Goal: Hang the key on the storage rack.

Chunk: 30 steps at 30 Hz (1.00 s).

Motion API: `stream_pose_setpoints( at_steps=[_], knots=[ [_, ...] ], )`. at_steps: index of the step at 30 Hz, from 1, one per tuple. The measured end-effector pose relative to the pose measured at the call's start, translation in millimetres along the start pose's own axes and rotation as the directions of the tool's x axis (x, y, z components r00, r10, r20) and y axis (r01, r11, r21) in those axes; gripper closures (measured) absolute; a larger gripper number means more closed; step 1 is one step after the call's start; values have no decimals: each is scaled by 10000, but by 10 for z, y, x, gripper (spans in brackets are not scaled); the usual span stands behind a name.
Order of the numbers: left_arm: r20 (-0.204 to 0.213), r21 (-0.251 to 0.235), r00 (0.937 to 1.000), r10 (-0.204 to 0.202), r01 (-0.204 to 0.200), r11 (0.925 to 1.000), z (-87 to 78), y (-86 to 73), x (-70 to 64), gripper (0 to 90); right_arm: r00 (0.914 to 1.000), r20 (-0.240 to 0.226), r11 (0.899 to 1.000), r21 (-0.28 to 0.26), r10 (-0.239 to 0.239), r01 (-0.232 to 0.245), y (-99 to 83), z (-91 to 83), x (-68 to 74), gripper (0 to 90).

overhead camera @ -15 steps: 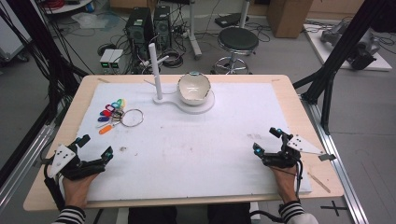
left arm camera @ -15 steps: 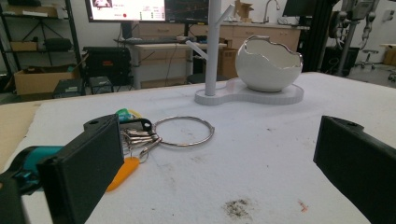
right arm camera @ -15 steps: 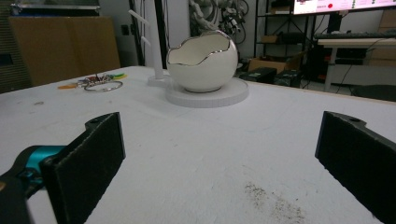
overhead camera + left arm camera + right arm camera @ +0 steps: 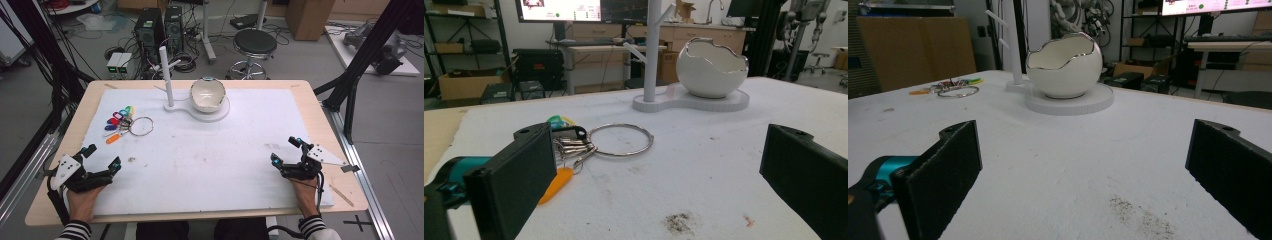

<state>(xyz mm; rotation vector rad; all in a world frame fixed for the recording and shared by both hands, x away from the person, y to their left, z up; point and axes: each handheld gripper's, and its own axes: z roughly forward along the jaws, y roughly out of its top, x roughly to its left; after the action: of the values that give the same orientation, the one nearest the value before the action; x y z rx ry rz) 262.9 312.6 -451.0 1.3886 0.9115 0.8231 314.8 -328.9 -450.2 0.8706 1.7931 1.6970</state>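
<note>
Both grippers rest low at the near edge of the surface, well apart from each other. Left gripper (image 4: pixel 102 157) sits by the near left corner, jaws spread wide, nothing between them; right gripper (image 4: pixel 285 150) sits toward the near right corner, jaws likewise spread and empty. Nearest item to the left gripper is the key bunch (image 4: pixel 120 126): coloured tags and keys on a large metal ring (image 4: pixel 141 126), lying flat on the left half of the surface, ahead of the left gripper and apart from it. In the left gripper view the key bunch (image 4: pixel 569 147) lies just beyond the left jaw, not touched. Toward the far edge, near centre, stands a white stand (image 4: pixel 167 75) with a peg arm, upright on a white base that also carries an egg-shaped bowl (image 4: pixel 207 94) with a jagged rim. Judgement: work not yet begun; nothing has been gripped or lifted, and the stand's peg is bare. Likely remaining: reach for the keys, close on the ring, lift, carry to the stand or bowl.
</note>
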Motion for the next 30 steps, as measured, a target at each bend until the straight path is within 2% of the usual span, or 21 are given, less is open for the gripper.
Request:
stream_pose_setpoints(
  at_steps=[4,8,12,17,19,23,30],
  knots=[
    [247,9,9997,-11,11,10000,3,6,18,20,10000,12,10000,36,48,-48,0,-1,10,10],
    [549,11,9984,-101,101,9999,30,87,106,17,10000,47,10000,16,-72,72,0,4,10,10],
    [921,307,9954,259,-288,9991,78,236,212,17,10000,28,10000,39,-41,41,0,2,7,10],
    [1261,642,9893,729,-814,9946,169,447,334,17,10000,20,10000,42,-61,61,0,3,8,9],
    [1392,754,9861,909,-1021,9919,211,516,363,17,10000,5,10000,41,-50,50,0,3,8,10],
    [1896,1141,9721,1378,-1613,9803,361,687,414,17,10000,40,10000,20,-80,80,0,6,10,10],
    [2529,1578,9526,1690,-2130,9642,645,958,482,17,10000,44,10000,44,-89,89,0,5,11,10]
  ],
)
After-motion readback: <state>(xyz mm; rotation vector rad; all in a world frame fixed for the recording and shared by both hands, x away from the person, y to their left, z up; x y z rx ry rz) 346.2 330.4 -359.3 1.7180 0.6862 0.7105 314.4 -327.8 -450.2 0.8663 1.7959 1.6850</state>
